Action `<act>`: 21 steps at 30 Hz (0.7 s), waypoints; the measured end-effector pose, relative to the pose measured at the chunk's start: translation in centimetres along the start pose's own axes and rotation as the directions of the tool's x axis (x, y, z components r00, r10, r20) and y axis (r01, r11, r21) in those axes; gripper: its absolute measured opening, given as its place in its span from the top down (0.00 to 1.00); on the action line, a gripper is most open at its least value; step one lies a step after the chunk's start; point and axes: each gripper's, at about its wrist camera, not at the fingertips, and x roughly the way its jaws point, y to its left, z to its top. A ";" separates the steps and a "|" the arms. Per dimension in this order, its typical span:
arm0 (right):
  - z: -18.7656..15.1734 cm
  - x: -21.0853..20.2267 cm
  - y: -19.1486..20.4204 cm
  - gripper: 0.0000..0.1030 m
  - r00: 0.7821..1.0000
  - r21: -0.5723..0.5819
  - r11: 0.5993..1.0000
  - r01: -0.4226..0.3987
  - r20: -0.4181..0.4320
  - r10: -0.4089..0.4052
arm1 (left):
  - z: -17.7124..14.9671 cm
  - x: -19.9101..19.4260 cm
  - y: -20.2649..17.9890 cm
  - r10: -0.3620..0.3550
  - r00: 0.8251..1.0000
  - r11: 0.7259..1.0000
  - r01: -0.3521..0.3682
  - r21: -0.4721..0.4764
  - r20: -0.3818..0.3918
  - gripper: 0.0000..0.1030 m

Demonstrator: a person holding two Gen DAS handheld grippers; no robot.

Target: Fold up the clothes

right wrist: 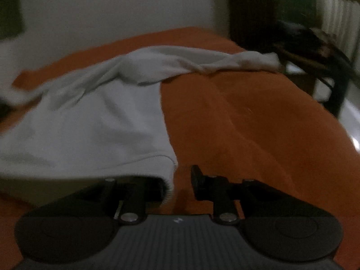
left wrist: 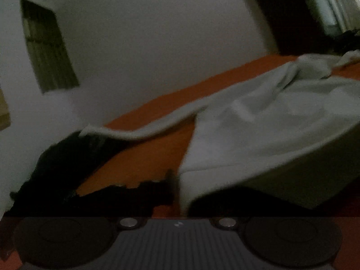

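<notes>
The orange bed cover (right wrist: 258, 117) fills most of both views, with a pale wall (left wrist: 157, 45) behind it and a dark window (left wrist: 47, 45) at the left of the left wrist view. At the far right corner of the bed stands a dark piece of furniture (right wrist: 315, 54); it is too blurred to name it better.

On the cover lies a white long-sleeved garment (right wrist: 90, 121), spread on the left half of the bed in the right wrist view. One sleeve (right wrist: 236, 61) stretches to the right, twisted near its end.

The left tool (left wrist: 174, 184) is closed on the hem of the garment, and the cloth rises from the bed toward it. The picture is dark there, so the fingers are hard to see.

The right tool (right wrist: 180, 182) stands partly open, low over the bed. The hem corner (right wrist: 168, 173) of the garment drapes over its left finger; its right finger (right wrist: 198, 180) is bare and apart from the cloth, so nothing is gripped.
</notes>
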 end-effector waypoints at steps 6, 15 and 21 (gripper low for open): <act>1.5 -4.6 2.2 0.92 0.988 -0.054 0.999 0.003 0.154 0.005 | 2.2 -1.1 4.7 -0.015 1.000 0.996 0.018 -0.085 0.027 0.96; -1.9 -5.2 2.5 0.92 0.999 -0.002 0.999 -0.042 -0.014 0.042 | -1.5 -0.2 5.5 -0.029 0.994 1.000 0.029 -0.002 -0.107 0.96; -3.6 -4.3 2.1 0.92 0.996 0.063 0.996 -0.058 -0.070 0.062 | -2.3 -0.2 5.3 -0.039 0.992 0.999 0.038 -0.017 -0.121 0.96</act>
